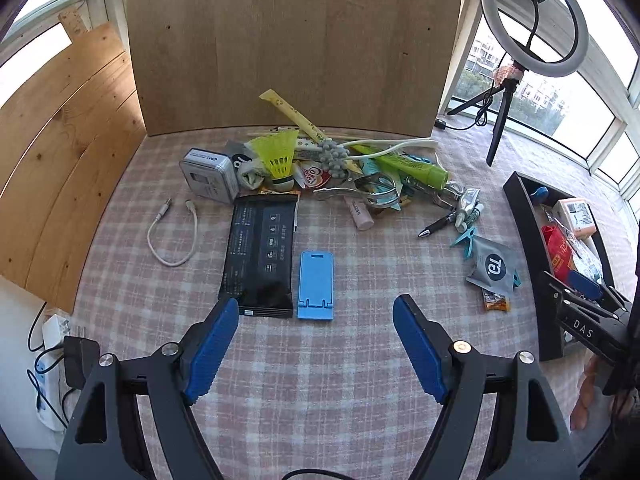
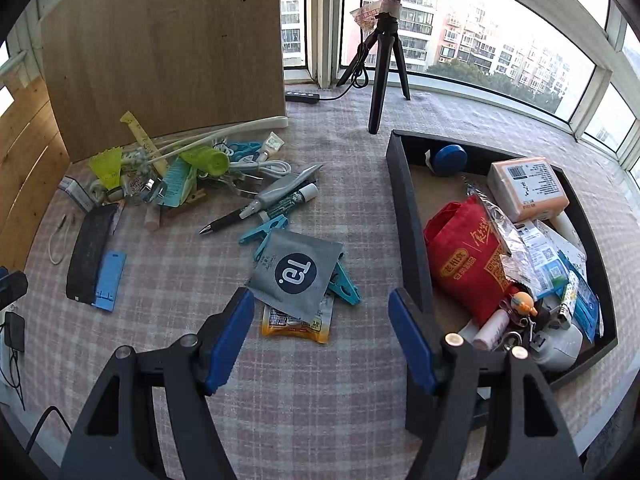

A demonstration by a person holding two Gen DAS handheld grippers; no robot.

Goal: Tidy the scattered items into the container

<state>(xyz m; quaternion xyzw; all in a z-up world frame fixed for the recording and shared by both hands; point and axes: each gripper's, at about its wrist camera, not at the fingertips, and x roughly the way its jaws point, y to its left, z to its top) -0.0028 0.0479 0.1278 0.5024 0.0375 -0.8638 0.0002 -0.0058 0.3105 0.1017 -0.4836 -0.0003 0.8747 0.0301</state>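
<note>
Both grippers tilt down at the checked table (image 1: 320, 380). The left gripper (image 1: 316, 312) gapes wide and empty, just below a blue phone stand (image 1: 316, 285) whose long axis runs up the frame. The right gripper (image 2: 321, 304), also wide and empty, hangs beside a grey pouch (image 2: 296, 272). Only its view shows the filled black tray (image 2: 404, 196) at right.

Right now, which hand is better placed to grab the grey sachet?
Right, probably. The grey sachet lies just ahead of the right gripper, whose fingers are open and empty; the black tray sits beside it.
</note>
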